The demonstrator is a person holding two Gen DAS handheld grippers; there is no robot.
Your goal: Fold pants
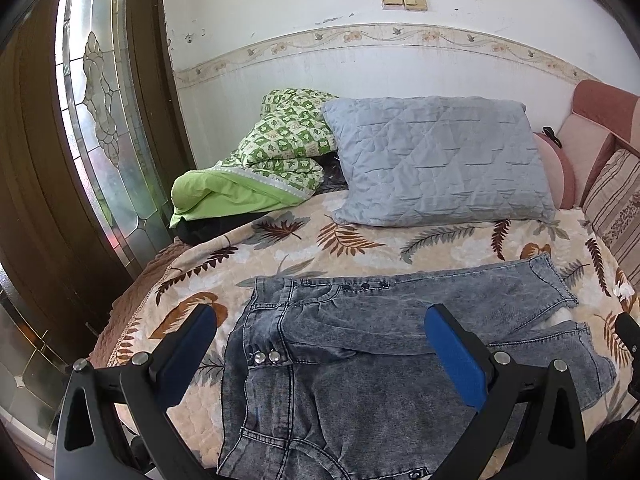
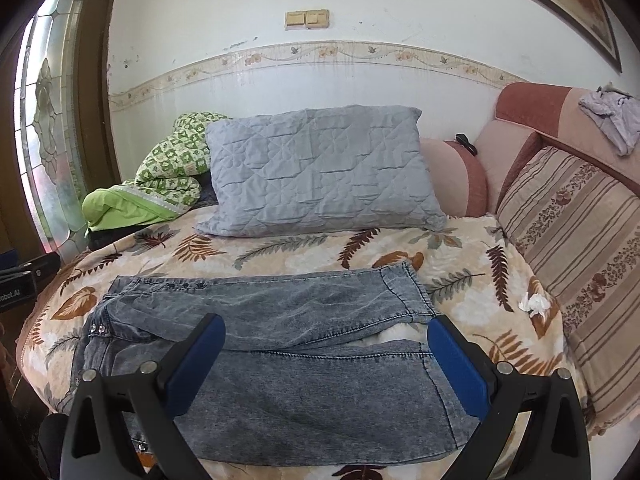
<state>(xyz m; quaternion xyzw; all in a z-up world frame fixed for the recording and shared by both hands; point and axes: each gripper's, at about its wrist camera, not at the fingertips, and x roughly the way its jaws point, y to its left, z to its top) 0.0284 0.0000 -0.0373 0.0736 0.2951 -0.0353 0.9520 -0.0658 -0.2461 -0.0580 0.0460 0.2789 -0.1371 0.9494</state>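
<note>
Acid-washed grey-blue denim pants (image 2: 280,340) lie flat on the leaf-print quilted bedspread (image 2: 304,252), legs to the right. Left gripper (image 1: 320,340) and right gripper (image 2: 326,354) both spread wide above them, empty.

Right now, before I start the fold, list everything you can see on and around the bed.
jeans: one, grey-blue, spread flat on near bed, waist to the left
bedspread: one, cream with brown leaves, covering bed
pillow: one, grey quilted, far side by wall
quilt: one, green check, bundled far left
striped cushion: one, beige, right edge
pink cushions: pink, far right corner
tissue: one, white, crumpled on bedspread right
cloth: one, pale lilac, on the sofa back
switches: two, yellowed, on wall
left claw: open, above jeans
right claw: open, above jeans
</note>
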